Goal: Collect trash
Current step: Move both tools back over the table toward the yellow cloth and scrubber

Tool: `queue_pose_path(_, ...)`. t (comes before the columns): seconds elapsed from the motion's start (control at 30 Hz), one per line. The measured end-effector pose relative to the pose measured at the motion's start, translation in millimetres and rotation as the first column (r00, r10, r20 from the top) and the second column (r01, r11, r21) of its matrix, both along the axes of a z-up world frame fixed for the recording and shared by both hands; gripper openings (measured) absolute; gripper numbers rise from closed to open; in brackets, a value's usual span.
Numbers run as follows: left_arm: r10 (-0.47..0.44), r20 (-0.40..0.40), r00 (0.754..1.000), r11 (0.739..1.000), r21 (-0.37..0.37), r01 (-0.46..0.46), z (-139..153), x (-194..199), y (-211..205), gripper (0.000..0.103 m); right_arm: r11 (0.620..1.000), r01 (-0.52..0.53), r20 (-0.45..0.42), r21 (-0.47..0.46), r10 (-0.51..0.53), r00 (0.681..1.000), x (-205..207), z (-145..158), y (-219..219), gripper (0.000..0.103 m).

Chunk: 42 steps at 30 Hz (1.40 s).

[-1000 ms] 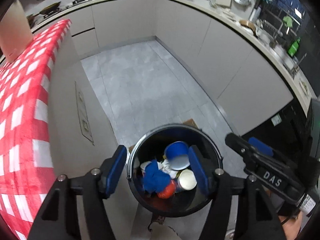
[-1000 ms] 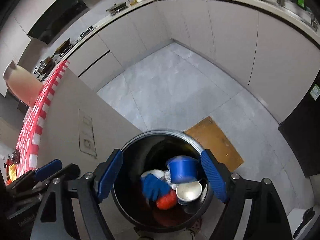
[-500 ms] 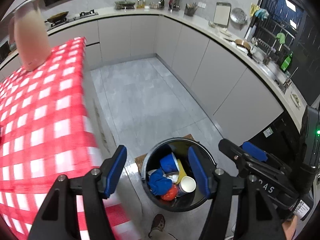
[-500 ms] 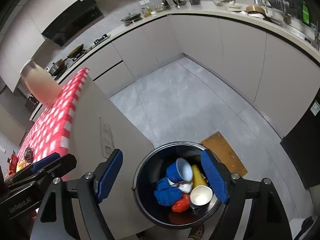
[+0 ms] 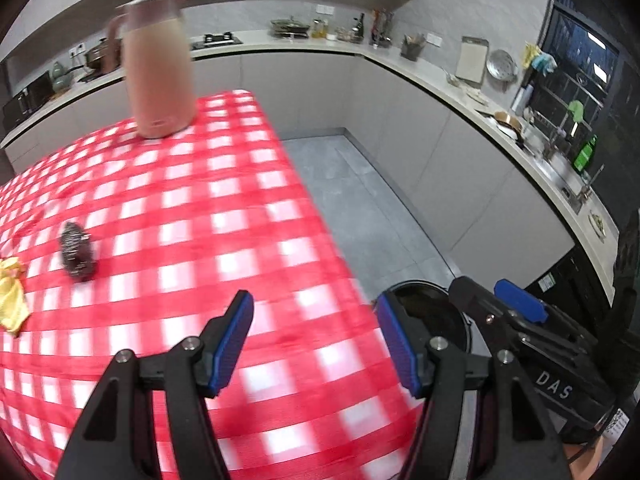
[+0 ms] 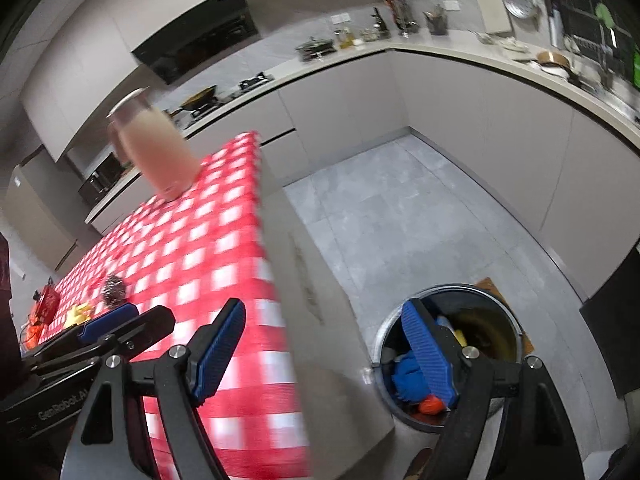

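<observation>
My left gripper (image 5: pixel 316 336) hangs open and empty above the near corner of the red-checked table (image 5: pixel 180 208). On that cloth lie a dark steel-wool scrubber (image 5: pixel 77 251) and a crumpled yellow wrapper (image 5: pixel 10 300) at the far left. My right gripper (image 6: pixel 324 348) is open and empty too, over the table's edge. The black trash bin (image 6: pixel 496 312) stands on the floor at lower right, with blue, orange and yellow trash inside. From the right wrist view the scrubber (image 6: pixel 113 289), yellow wrapper (image 6: pixel 80 312) and red packets (image 6: pixel 45 305) show at the table's far left.
A tall pink thermos jug (image 5: pixel 158 68) stands at the table's far corner. Grey cabinets and a cluttered counter (image 5: pixel 460 92) wrap around the tiled floor (image 6: pixel 400 216). A brown mat (image 6: pixel 494 286) lies behind the bin. A shoe tip (image 6: pixel 420 466) shows at the bottom.
Both grippers have risen and swung left, from over the bin to above the table's corner. The bin has slid to the lower right. Scrubber and wrappers have come into view. Jaws unchanged.
</observation>
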<state>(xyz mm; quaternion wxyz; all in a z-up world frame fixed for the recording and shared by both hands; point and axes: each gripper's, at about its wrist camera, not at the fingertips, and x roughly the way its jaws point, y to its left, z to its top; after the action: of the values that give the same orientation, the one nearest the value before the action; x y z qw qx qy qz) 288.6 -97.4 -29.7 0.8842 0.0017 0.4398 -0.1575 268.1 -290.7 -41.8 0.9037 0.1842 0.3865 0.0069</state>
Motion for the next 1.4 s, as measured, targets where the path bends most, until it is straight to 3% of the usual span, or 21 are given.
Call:
queue_pose_path(0.27,0.105,0.024,0.994,0.994,0.002,-0.105,6.4,-1.2,82.8,0.066,0.993,-0.115,0.043,-0.003,0.115,0.992,20.6,17.6,95.7,0.082)
queue_pose_path(0.6,0.277,0.004,0.961,0.961,0.010,-0.277,-3.0,5.5,188.1,0.066,0.963,-0.271,0.051,-0.004,0.270,0.961,50.6,17.7,199.8,0.082)
queue_pose_path(1.03,0.412,-0.014,0.911,0.911,0.034,-0.411,-13.6,17.5,286.5,0.066,0.926,-0.376,0.023,-0.016,0.377,0.926,82.0,8.7,294.5,0.082)
queue_pose_path(1.4,0.477,-0.059,0.877,0.879,0.042,-0.475,-34.2,44.8,343.9,0.066,0.917,-0.393,-0.023,-0.063,0.393,0.919,116.3,-2.2,340.5,0.082)
